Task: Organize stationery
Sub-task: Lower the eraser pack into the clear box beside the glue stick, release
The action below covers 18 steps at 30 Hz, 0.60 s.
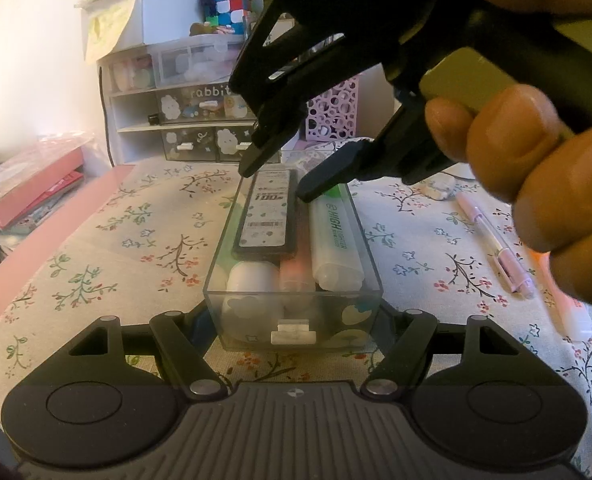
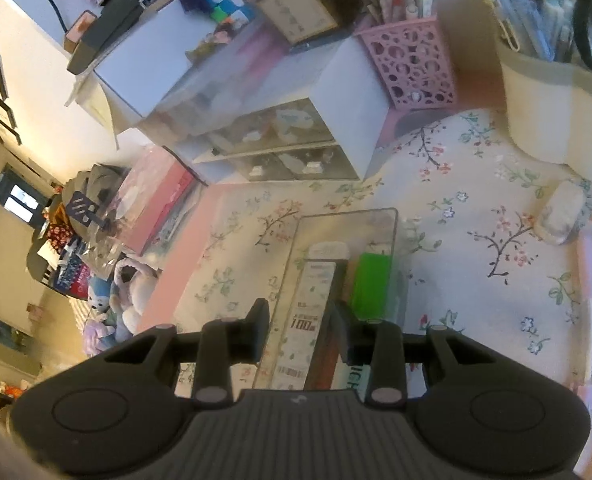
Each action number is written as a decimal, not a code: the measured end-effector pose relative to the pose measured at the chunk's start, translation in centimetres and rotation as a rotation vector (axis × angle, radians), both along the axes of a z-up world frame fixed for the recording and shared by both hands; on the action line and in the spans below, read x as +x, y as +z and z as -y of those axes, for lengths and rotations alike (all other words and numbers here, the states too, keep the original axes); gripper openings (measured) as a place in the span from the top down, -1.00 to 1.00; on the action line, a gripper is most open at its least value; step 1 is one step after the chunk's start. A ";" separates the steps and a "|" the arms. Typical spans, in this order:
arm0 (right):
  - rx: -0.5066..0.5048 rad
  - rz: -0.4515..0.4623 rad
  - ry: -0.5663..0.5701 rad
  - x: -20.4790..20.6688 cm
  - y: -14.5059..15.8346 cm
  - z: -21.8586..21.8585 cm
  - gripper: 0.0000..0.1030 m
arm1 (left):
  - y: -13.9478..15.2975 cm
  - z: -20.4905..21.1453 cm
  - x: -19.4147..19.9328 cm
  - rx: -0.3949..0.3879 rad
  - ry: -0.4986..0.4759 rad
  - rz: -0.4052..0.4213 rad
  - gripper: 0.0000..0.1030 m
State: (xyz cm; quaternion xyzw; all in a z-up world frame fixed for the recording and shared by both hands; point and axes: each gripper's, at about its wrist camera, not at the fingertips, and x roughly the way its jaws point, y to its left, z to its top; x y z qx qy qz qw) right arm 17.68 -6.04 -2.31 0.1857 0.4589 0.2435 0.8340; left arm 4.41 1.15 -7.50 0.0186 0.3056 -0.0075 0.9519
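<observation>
A clear plastic drawer box [image 1: 370,256] stands on the floral tablecloth, its near end between the fingers of my left gripper [image 1: 296,334], which is shut on it. Inside lie a flat black-edged pack labelled "100" [image 1: 268,214], a green-capped highlighter [image 1: 336,236], a white roll and an orange marker. My right gripper [image 1: 278,182] hovers over the box's far end, open, one finger on each side of the pack and not clamping it. In the right wrist view the right gripper [image 2: 302,332] straddles the pack [image 2: 308,320] in the box [image 2: 392,220], beside the highlighter's green cap [image 2: 370,284].
A pink pen [image 1: 496,240] and an orange highlighter [image 1: 564,304] lie on the cloth to the right. A white eraser [image 2: 558,216] lies near a cream pen pot [image 2: 552,112]. A drawer organiser [image 1: 192,116] and a pink perforated pen holder [image 2: 412,64] stand at the back.
</observation>
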 end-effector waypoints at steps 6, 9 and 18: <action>0.040 0.016 0.041 -0.4 0.2 0.3 0.37 | 0.0 0.0 0.1 0.002 -0.004 0.002 -0.41; 0.048 0.015 0.058 -0.7 0.1 0.4 0.37 | 0.0 0.1 0.1 0.001 -0.002 0.001 -0.41; 0.089 0.012 0.059 -1.3 0.1 1.7 0.37 | 0.0 0.1 0.1 -0.002 -0.004 0.000 -0.41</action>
